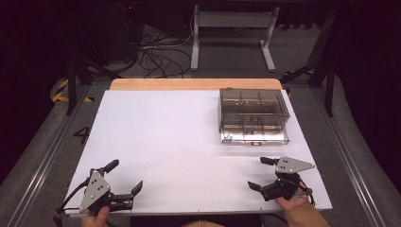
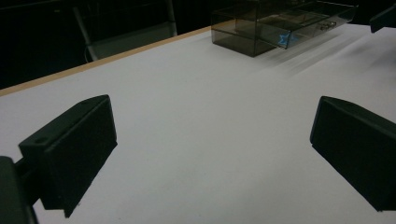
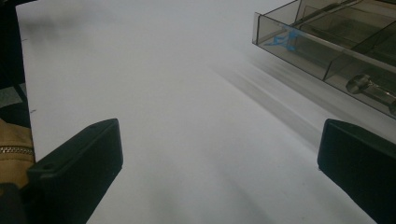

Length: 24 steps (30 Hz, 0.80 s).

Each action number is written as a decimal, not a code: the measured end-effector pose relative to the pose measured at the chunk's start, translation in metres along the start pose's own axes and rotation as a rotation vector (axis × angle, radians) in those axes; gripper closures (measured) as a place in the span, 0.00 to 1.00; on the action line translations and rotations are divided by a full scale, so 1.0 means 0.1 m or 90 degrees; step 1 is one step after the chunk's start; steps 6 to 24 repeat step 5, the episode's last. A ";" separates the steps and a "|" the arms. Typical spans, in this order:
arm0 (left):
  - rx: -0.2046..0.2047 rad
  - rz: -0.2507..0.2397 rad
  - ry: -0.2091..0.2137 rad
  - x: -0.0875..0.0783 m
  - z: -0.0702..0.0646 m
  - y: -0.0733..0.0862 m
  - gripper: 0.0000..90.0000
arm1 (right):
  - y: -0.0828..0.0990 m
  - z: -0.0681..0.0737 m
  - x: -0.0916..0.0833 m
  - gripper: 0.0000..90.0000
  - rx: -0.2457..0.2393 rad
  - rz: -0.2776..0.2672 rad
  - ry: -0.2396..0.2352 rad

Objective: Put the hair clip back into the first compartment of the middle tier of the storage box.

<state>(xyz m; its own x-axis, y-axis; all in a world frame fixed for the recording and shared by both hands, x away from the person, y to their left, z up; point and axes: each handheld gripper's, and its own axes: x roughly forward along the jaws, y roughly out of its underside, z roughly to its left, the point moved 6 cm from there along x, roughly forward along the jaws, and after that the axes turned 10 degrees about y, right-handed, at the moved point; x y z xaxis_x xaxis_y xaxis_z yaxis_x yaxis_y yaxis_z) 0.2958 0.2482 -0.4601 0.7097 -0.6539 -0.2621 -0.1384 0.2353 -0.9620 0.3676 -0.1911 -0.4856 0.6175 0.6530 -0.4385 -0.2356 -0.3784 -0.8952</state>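
Hovering near the table's front-left corner, the left gripper (image 1: 124, 176) is standing wide open and empty; the right gripper (image 1: 261, 173) is doing likewise front-right — just short of the smoky plastic drawer organizer (image 1: 253, 109), far-right, drawer pulled out — probably light, rigid, slick; best gripped by the drawer's front wall.

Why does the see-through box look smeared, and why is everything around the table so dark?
High view: the white table is brightly lit, the surroundings dim. Left and right gripper views: streaky blur trails from the clear box, and the near jaws look soft.

Bare table (image 1: 165, 137); smoky drawer box (image 1: 253, 116) blocks far right
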 end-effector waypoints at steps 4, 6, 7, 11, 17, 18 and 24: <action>0.009 -0.005 0.003 0.00 0.00 0.00 0.01 | 0.00 0.00 0.00 0.01 -0.001 -0.002 0.000; 0.009 -0.005 0.002 0.00 0.00 0.00 0.01 | 0.00 0.00 0.00 0.01 -0.002 -0.002 0.000; 0.009 -0.005 0.002 0.00 0.00 0.00 0.01 | 0.00 0.00 0.00 0.01 -0.002 -0.002 0.000; 0.009 -0.005 0.002 0.00 0.00 0.00 0.01 | 0.00 0.00 0.00 0.01 -0.002 -0.002 0.000; 0.009 -0.005 0.002 0.00 0.00 0.00 0.01 | 0.00 0.00 0.00 0.01 -0.002 -0.002 0.000; 0.009 -0.005 0.002 0.00 0.00 0.00 0.01 | 0.00 0.00 0.00 0.01 -0.002 -0.002 0.000; 0.009 -0.005 0.002 0.00 0.00 0.00 0.01 | 0.00 0.00 0.00 0.01 -0.002 -0.002 0.000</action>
